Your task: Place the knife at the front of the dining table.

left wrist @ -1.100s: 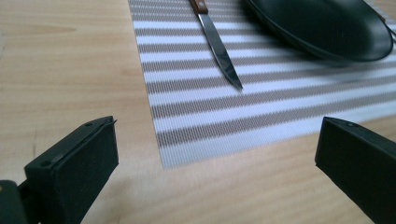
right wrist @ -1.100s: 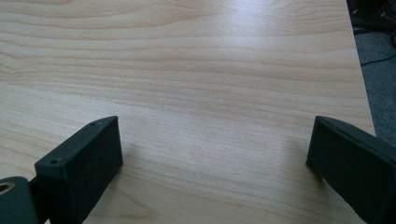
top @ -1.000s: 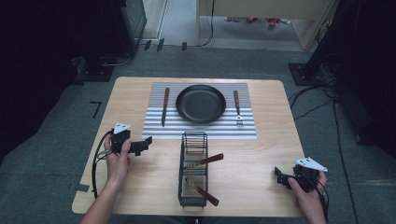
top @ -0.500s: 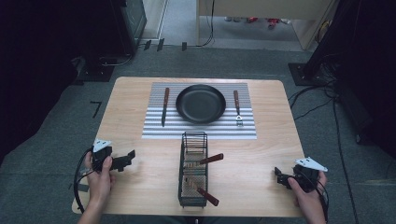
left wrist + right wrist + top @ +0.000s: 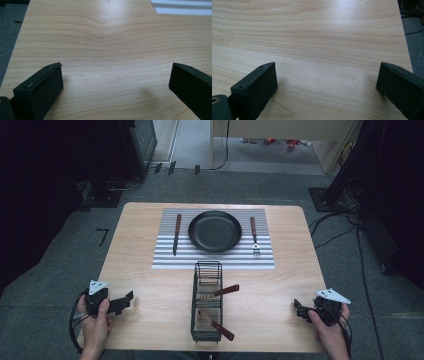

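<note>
A black round plate (image 5: 215, 231) sits on a striped placemat (image 5: 165, 255). A wooden-handled knife (image 5: 176, 234) lies left of it and a wooden-handled fork (image 5: 254, 236) right of it. In front stands a black wire basket (image 5: 206, 270) holding two wooden-handled utensils (image 5: 226, 290). My left gripper (image 5: 127, 299) rests low at the table's near left, its jaws wide open over bare wood (image 5: 116, 67). At the near right, my right gripper (image 5: 298, 310) is also open and empty above bare wood (image 5: 327, 65).
The wooden table (image 5: 150, 315) has edges close to both hands. The left gripper view catches the placemat's corner (image 5: 182, 6). Grey carpet (image 5: 414, 30) lies past the table's right edge. Cables and dark stands ring the floor.
My left gripper has drawn back toward the person and leftward, from beside the basket to the near left corner. The right gripper has stayed put.
</note>
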`<state>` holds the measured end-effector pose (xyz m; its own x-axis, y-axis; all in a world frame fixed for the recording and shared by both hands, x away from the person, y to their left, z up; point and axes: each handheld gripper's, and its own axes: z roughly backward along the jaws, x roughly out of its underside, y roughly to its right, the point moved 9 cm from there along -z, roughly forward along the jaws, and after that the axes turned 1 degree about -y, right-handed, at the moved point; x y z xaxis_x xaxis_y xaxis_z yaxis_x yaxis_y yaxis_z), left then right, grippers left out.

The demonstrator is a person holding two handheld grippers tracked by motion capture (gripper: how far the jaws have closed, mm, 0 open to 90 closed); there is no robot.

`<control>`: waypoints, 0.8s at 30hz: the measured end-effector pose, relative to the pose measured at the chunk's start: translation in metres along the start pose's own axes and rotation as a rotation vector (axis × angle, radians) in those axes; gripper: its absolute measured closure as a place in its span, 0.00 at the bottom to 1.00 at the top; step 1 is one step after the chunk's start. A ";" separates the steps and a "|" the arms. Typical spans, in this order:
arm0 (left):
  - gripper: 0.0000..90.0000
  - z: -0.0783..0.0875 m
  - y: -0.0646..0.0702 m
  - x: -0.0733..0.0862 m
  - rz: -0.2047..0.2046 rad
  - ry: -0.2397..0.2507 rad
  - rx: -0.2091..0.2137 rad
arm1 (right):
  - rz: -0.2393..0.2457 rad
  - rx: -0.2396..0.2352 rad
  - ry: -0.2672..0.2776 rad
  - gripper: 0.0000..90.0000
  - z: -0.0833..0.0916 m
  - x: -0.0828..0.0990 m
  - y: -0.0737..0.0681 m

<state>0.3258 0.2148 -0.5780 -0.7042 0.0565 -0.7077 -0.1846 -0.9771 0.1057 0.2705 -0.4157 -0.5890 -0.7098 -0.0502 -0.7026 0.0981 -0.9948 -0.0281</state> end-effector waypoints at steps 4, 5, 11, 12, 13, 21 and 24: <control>0.00 -0.005 0.006 0.003 -0.087 -0.025 -0.062 | 0.000 0.000 0.000 0.03 0.000 0.000 0.000; 0.00 -0.005 0.008 0.003 -0.096 -0.025 -0.057 | 0.000 0.000 0.000 0.03 0.000 0.000 0.000; 0.00 -0.005 0.009 0.003 -0.096 -0.026 -0.058 | 0.000 0.000 0.000 0.03 0.000 0.000 0.000; 0.00 -0.005 0.009 0.003 -0.096 -0.026 -0.058 | 0.000 0.000 0.000 0.03 0.000 0.000 0.000; 0.00 -0.005 0.009 0.003 -0.096 -0.025 -0.058 | 0.000 0.000 0.000 0.03 0.000 0.000 0.000; 0.00 -0.007 0.009 0.002 -0.097 -0.025 -0.056 | 0.000 0.000 0.000 0.03 0.000 0.000 0.000; 0.00 -0.007 0.008 0.001 -0.093 -0.024 -0.058 | 0.000 0.001 0.000 0.03 0.000 0.000 0.000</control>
<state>0.3278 0.2052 -0.5829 -0.7026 0.1514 -0.6953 -0.2104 -0.9776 -0.0002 0.2705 -0.4157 -0.5890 -0.7098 -0.0504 -0.7026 0.0977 -0.9948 -0.0274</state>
